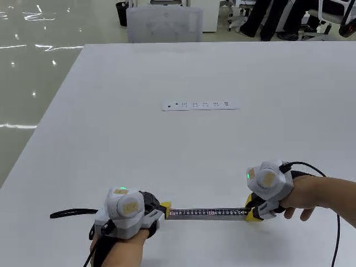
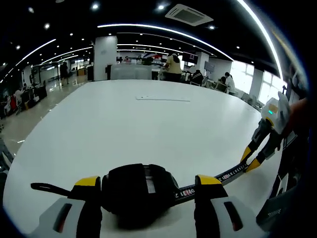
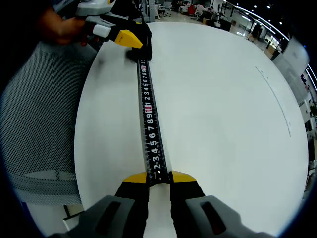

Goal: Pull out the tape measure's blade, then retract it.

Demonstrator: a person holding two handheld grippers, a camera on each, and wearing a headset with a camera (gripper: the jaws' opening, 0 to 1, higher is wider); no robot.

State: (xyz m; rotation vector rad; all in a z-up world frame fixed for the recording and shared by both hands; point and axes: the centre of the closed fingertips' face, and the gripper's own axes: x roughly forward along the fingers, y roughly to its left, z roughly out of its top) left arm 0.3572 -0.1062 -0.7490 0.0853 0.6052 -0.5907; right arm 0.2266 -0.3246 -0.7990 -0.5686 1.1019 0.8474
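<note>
Black round-cased tape measure (image 2: 141,194) sits near left on white table (image 1: 167,72), left gripper (image 2: 148,181) jaws clamped round case. Right gripper (image 3: 159,177) pinches tip of thin numbered steel blade (image 3: 147,109), stretched rightward. Blade likely springy, slick; hold by end hook, case firmly.

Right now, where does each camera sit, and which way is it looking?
Head view: on the person's head, facing forward and down at the table; left hand and right hand show, holding left tongs and right tongs, blade stretched between.
Left gripper view: on the left tongs, facing across the table over the tape measure case between its jaws.
Right gripper view: on the right tongs, facing back along the blade toward the left tongs; its jaws pinch the blade's end.
Shared: both gripper views show the blade and the other tongs.
</note>
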